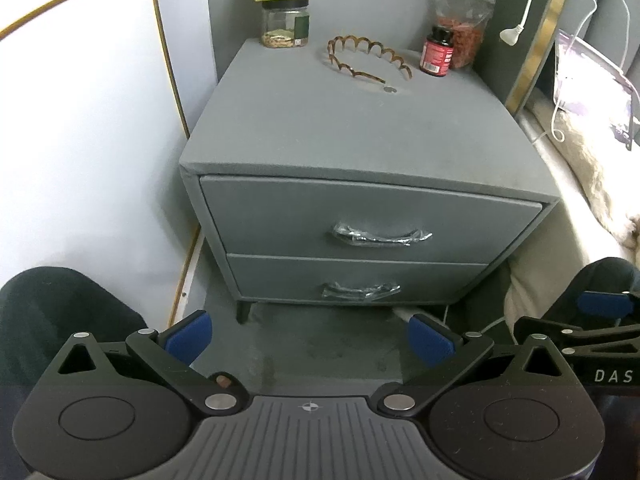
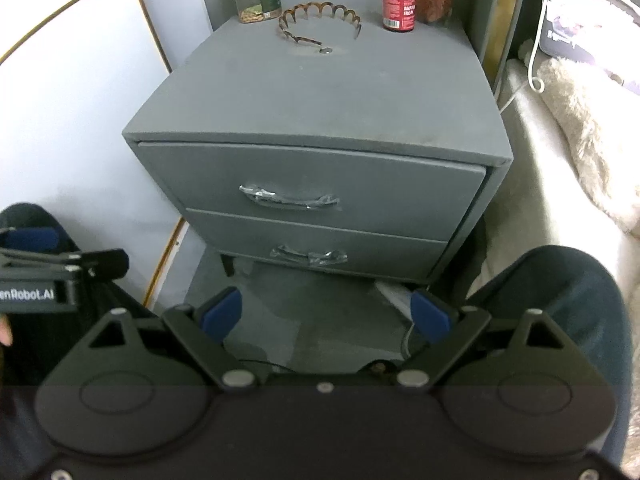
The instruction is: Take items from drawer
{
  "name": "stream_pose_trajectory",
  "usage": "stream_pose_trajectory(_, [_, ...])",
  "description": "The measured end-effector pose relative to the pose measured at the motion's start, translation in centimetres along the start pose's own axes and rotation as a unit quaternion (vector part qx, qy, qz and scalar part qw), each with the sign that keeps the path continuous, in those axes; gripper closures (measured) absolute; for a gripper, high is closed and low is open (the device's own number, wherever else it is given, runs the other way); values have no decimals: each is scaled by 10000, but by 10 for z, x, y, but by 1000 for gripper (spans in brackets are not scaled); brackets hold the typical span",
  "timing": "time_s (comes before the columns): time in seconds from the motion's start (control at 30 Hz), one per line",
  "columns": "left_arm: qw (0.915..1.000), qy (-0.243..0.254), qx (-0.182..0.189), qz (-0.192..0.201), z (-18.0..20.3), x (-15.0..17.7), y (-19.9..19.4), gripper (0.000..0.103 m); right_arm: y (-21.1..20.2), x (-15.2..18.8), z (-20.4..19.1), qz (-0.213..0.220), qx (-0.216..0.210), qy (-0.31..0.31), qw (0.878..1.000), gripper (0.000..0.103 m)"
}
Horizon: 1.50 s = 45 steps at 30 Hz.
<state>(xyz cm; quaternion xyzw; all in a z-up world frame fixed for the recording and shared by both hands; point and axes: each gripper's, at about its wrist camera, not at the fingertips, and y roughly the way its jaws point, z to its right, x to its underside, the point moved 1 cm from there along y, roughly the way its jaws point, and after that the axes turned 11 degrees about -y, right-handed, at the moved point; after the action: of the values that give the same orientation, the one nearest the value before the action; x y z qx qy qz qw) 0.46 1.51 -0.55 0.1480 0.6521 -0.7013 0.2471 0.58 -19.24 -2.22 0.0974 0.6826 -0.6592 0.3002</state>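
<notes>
Bedside drawers [image 1: 368,216] shut; contents hidden

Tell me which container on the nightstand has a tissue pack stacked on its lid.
The clear glass jar at the back left corner; the red pill bottle and plastic bag carry nothing.

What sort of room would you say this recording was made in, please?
Most likely a bedroom: a grey two-drawer nightstand stands against a padded headboard, a bed with a fluffy blanket lies beside it, and a hairband and red pill bottle sit on top.
</notes>
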Motion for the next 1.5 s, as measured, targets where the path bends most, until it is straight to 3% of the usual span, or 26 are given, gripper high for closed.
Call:
stream_pose_trajectory(0.2, [9999, 93, -29, 131, 8, 3, -6, 0, -14, -7, 0, 208, 48, -18, 9998, 0])
stream_pose_trajectory(0.37, [9998, -40, -170, 33, 4, 5, 4, 0, -4, -7, 11, 80, 227, 92, 9997, 0])
stream_pose_trajectory(0.5, [9996, -272, -111, 2, 2, 2, 14, 0, -1, -12, 17, 42, -76, 185, 9998, 0])
stream_pose_trajectory(0.7, [9994, -40, -198, -292, 29, -17, 69, 0, 10, -37, 31, 137, -34, 67, 9999, 0])
stream_pose_trajectory(0.8, [9996, -109, 42, -261, 38, -27, 92, 0, 21, -33, 46, 324, 35, -94, 9994, 1])
stream_pose_trajectory(0.93, [9985, -435, -29, -339, 44, -35, 130, 2, 35, -20, 56, 306, 197, -475, 9982, 1])
stream_pose_trajectory(1.0, [9971, -628, -36, -432, 46, -37, 146, 7, 40, -11, 60, 245, 30, -331, 9991, 7])
stream_pose_trajectory(1.1, [9944, -900, 11, -550, 47, -36, 161, 10, 39, -10, 66, 387, -193, -10, 9991, 6])
stream_pose_trajectory(1.27, [9805, -1820, 345, -658, 48, -34, 186, 28, 47, -11, 78, 392, -350, 391, 9979, 6])
stream_pose_trajectory(1.37, [9704, -2293, 402, -648, 48, -32, 200, 32, 45, -11, 79, 523, -249, 456, 9973, 6])
stream_pose_trajectory(1.5, [9423, -3234, 523, -690, 40, -26, 218, 38, 42, -10, 83, 635, -184, 539, 9964, 6])
